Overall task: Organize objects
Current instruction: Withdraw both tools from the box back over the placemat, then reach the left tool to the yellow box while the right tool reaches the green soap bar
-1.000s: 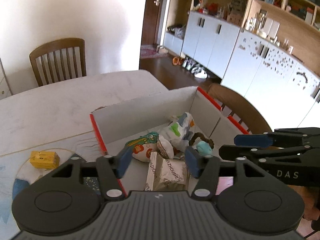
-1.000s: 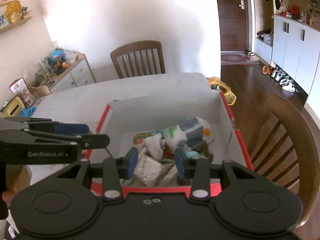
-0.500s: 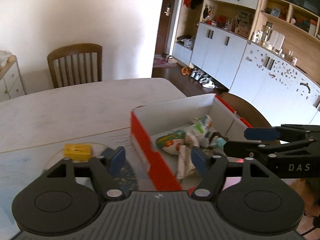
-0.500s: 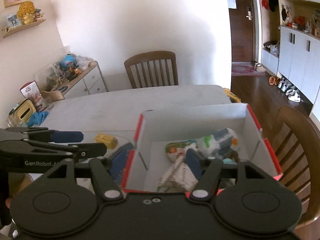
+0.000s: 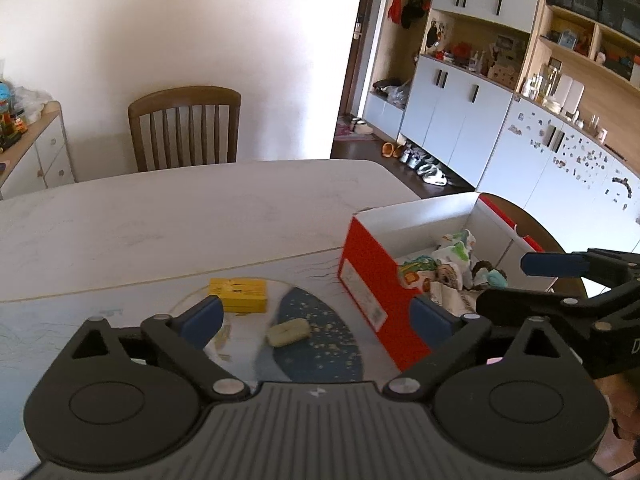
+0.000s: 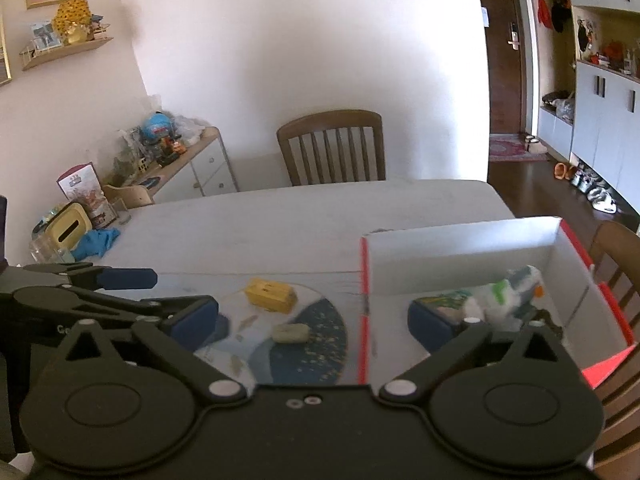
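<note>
A red and white cardboard box [image 5: 372, 284] [image 6: 460, 256] sits at the table's right, holding several snack packets and small toys [image 5: 452, 264] [image 6: 500, 300]. A yellow box [image 5: 238, 294] [image 6: 271, 294] and a small pale green piece [image 5: 289, 332] [image 6: 291, 333] lie on a patterned mat left of the box. My left gripper [image 5: 316, 320] is open and empty, above the mat, its fingers spanning the pale green piece. My right gripper [image 6: 312, 320] is open and empty, above the box's left wall. Each gripper shows in the other's view [image 6: 100, 292] [image 5: 560, 280].
A wooden chair [image 5: 186, 128] [image 6: 332, 146] stands at the table's far side; another [image 6: 616, 264] is at the right behind the box. A tissue box and blue cloth [image 6: 96, 240] lie at the far left edge. Cabinets line the right wall.
Both grippers have moved left, from over the box's contents toward the mat, and both have opened wider. The yellow box and pale green piece have come into central view.
</note>
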